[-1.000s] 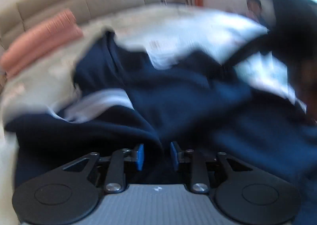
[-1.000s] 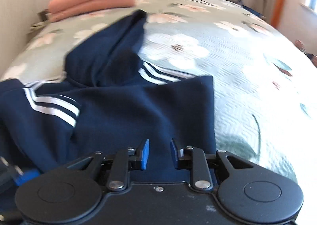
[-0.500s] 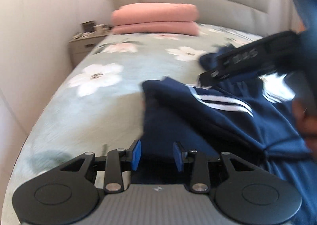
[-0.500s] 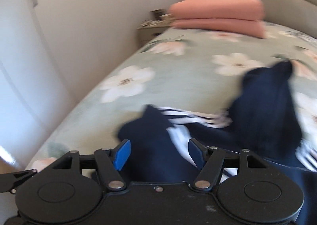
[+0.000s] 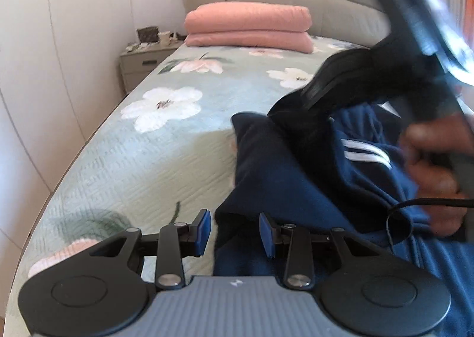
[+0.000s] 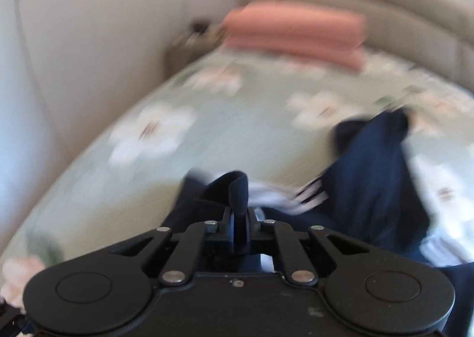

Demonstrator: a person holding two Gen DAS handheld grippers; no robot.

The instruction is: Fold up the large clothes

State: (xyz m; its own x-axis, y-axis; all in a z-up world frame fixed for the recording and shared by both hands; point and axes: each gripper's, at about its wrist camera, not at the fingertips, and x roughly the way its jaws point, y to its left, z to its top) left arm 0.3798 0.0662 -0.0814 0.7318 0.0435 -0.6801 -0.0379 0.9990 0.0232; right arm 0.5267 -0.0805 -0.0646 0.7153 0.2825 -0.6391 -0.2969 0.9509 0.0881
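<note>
Step in hand: gripping the garment's edge. Your right tongs [image 6: 239, 228] are closing, pads pinching a fold of the navy white-striped garment [image 5: 284, 177], which lies rumpled on the floral green bed [image 5: 154, 159]. Left tongs [image 5: 234, 231] part-open w/ cloth edge between, not pressed. Next, likely: close left, then lift and spread.

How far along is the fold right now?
Early. Nothing looks folded: the navy garment lies crumpled on the bed. In hand: right gripper is closing on a fabric edge; left gripper is open at another edge, not pinching. Left: spreading it flat and every fold.
</note>
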